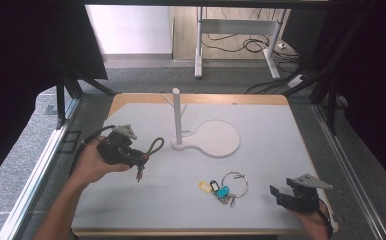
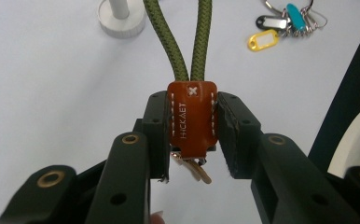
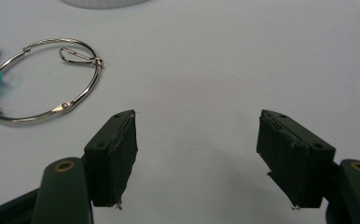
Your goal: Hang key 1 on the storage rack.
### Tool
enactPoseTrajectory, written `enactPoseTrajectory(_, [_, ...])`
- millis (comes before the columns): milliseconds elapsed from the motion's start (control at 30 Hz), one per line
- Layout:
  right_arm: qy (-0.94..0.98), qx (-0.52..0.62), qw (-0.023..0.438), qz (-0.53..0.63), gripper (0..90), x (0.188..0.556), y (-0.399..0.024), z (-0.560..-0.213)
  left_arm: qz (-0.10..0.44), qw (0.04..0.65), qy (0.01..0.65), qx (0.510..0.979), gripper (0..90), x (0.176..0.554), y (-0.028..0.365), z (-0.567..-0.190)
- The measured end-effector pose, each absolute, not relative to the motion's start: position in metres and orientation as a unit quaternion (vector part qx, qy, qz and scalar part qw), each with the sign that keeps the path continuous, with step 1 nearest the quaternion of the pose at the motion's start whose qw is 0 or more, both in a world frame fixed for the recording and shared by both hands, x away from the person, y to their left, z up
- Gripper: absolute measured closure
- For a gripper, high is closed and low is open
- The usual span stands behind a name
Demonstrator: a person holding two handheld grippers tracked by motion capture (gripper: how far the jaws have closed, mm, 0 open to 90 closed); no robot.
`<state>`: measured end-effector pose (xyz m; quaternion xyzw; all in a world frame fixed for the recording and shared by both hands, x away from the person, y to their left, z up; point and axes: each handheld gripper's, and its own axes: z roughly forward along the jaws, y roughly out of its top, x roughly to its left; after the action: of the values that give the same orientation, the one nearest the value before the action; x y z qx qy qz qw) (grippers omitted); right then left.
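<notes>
Green cord loop with one brown leather tab [image 2: 191, 116] is clamped in the left gripper [image 2: 191, 140], above the table [image 1: 281, 145]. One key bunch [image 1: 224, 187] lies near the right gripper [image 3: 197, 140], jaws wide, empty. One stand [image 1: 178, 120].

Light: the table [image 1: 261, 165] is lit evenly from above; the surroundings are left dark.
Shadows: soft.
Focus: near jaws are slightly blurred.

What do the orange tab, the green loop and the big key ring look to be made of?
Orange tab: probably leather, smooth, slightly glossy, with white stitching and a stamped word. Green loop: braided cord, matte, its woven pattern plain to see. Key ring: bright metal wire, shiny and reflective.
</notes>
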<state>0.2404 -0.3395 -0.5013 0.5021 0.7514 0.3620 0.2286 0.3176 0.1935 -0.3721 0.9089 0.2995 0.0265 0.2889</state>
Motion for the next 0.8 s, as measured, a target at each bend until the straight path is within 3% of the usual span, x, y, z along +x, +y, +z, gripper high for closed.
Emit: enactPoseTrajectory(800, [0.751, 0.507, 0.227, 0.357, 29.6, 0.241, -0.340, -0.503, 0.035, 0.312, 0.309, 0.898, 66.5, 0.334, 0.196, -0.351])
